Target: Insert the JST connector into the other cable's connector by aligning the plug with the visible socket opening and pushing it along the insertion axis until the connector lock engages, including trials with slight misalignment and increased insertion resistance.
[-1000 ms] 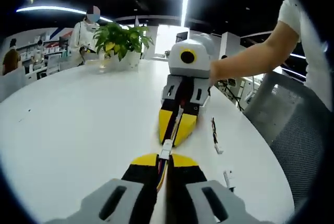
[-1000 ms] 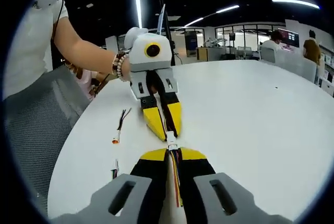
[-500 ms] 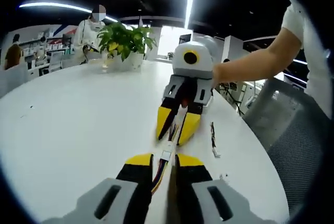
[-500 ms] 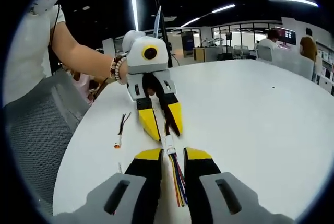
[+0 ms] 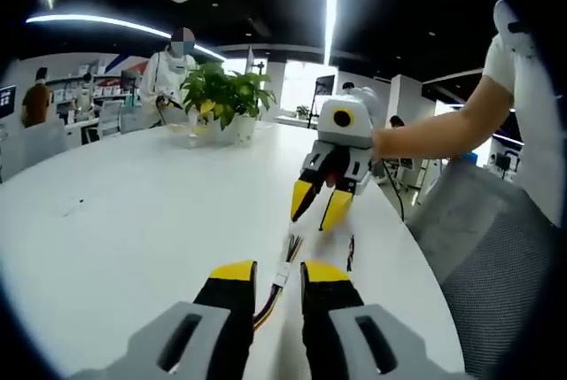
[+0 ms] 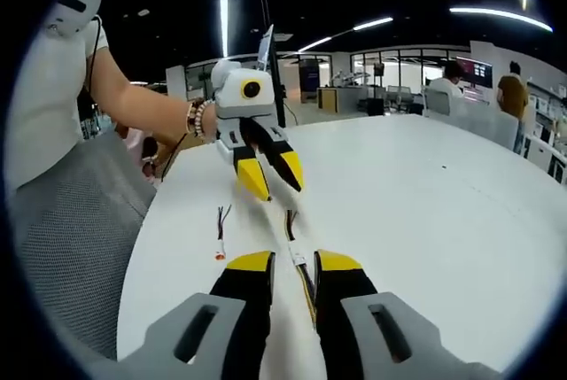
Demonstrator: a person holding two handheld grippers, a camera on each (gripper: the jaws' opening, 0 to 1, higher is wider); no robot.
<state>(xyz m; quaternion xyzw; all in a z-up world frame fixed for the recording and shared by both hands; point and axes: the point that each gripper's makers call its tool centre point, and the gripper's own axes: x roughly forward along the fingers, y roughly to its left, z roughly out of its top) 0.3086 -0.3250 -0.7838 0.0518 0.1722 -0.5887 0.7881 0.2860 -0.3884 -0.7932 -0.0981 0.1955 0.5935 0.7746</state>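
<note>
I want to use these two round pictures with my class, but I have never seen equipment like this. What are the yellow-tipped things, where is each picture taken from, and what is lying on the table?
There is no robot arm here. A person holds a hand tool in each hand, each with two yellow-tipped jaws and its own fisheye camera.

The left gripper view looks along the left gripper, whose jaws rise from the bottom; the right gripper faces it, held by the person's hand. The right gripper view is the reverse: the right gripper below, the left gripper opposite.

Both grippers look open and hold nothing. On the white table lies the joined cable, coloured wires with a small white connector in the middle. A spare cable lies beside it. A potted plant stands further back.
</note>
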